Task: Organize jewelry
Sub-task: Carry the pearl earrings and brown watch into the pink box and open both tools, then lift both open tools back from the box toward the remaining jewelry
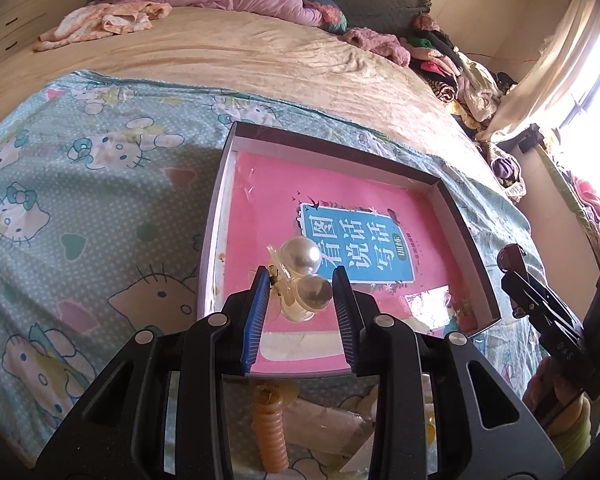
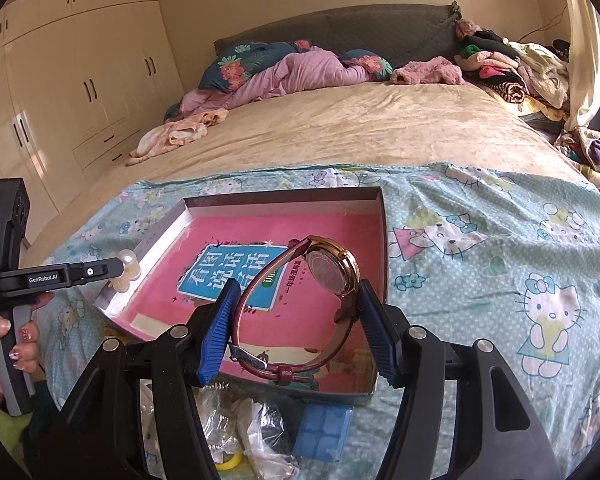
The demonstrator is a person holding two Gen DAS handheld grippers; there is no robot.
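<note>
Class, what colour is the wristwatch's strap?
Dark red leather strap, clearest in the right wrist view.

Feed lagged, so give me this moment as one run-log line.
left hand-held gripper: holds pearl clip over box | right hand-held gripper: holds watch over box | box holds pink book

- My left gripper [image 1: 301, 280] hides the lower half of the pearl hair clip [image 1: 300, 276].
- My grippers' bodies cover the tray's [image 2: 382, 216] near edge and the bags [image 2: 260, 432] beyond it.
- The coiled hair tie [image 1: 269, 432] is blurred.
</note>
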